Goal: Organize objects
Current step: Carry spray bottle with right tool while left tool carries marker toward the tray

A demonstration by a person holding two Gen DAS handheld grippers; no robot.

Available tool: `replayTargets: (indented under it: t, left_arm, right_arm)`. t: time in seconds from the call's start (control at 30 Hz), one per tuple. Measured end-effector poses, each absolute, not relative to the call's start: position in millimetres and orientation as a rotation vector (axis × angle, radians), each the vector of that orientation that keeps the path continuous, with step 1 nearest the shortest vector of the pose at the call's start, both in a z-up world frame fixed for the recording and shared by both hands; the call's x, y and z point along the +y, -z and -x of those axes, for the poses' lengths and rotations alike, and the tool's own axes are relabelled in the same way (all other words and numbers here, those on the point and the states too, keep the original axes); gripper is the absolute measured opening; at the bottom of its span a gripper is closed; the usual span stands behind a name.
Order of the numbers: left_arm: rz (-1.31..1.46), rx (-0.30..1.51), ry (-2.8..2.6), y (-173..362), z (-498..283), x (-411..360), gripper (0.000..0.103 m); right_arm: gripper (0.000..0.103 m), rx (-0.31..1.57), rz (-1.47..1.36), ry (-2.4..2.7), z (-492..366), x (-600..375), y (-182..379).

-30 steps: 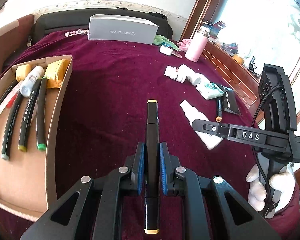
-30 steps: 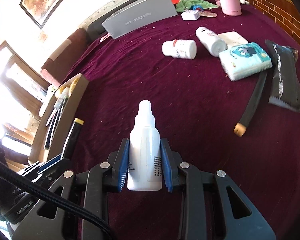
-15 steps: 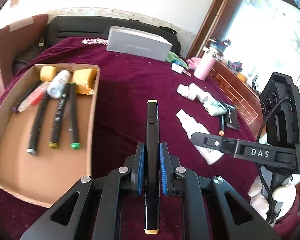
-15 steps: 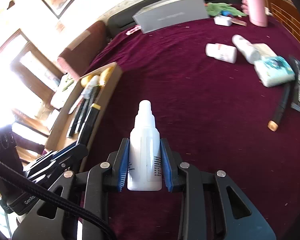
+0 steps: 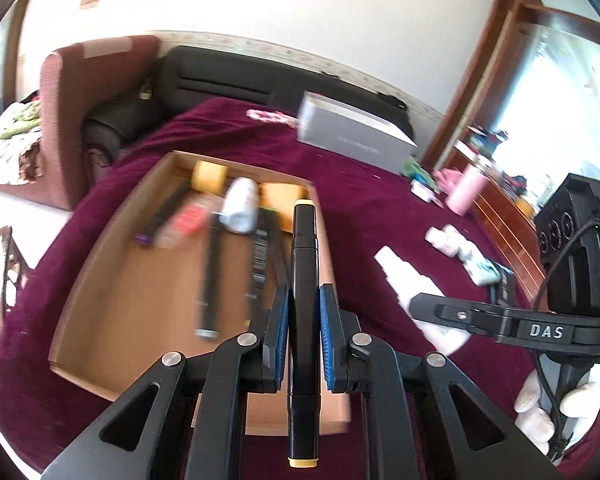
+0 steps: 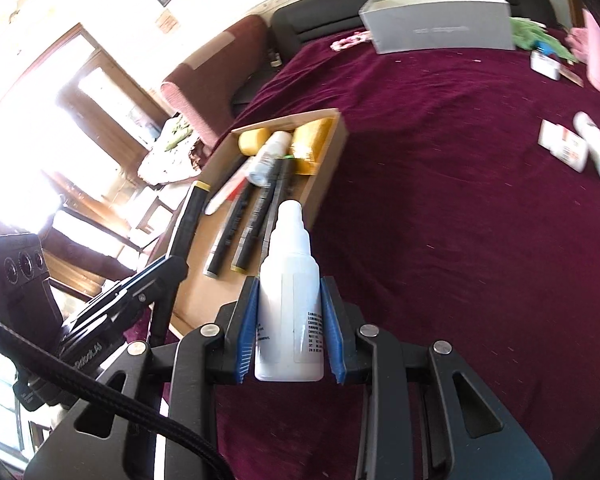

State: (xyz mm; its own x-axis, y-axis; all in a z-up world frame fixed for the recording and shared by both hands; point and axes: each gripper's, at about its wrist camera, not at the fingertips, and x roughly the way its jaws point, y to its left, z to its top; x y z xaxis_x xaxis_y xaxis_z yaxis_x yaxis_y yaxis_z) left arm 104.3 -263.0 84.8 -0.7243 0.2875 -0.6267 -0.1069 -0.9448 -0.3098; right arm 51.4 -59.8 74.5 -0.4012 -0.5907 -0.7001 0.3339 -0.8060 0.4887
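Black marker w/ yellow end caps sits clamped between left tongs, over the near right edge of the cardboard box. White dropper bottle is gripped in right tongs, nozzle fwd, beside the box, above maroon tabletop.

We see a black, yellow-capped marker, white bottle, tan cardboard box and maroon cloth
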Motion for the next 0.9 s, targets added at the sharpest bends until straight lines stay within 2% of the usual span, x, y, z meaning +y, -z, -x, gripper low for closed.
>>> replayTargets:
  t: [0.4,0.9]
  left_arm:
    - [1.15,-0.365,-2.79,-68,-76,-328,0.012]
    - [1.252,-0.32,-2.74,-48,-51,-347,0.012]
  right_arm:
    - [0.028,-0.371,-1.315,2.098,-13,-133,-67]
    - [0.029,-0.34,-1.398,2.035,16,-199,-51]
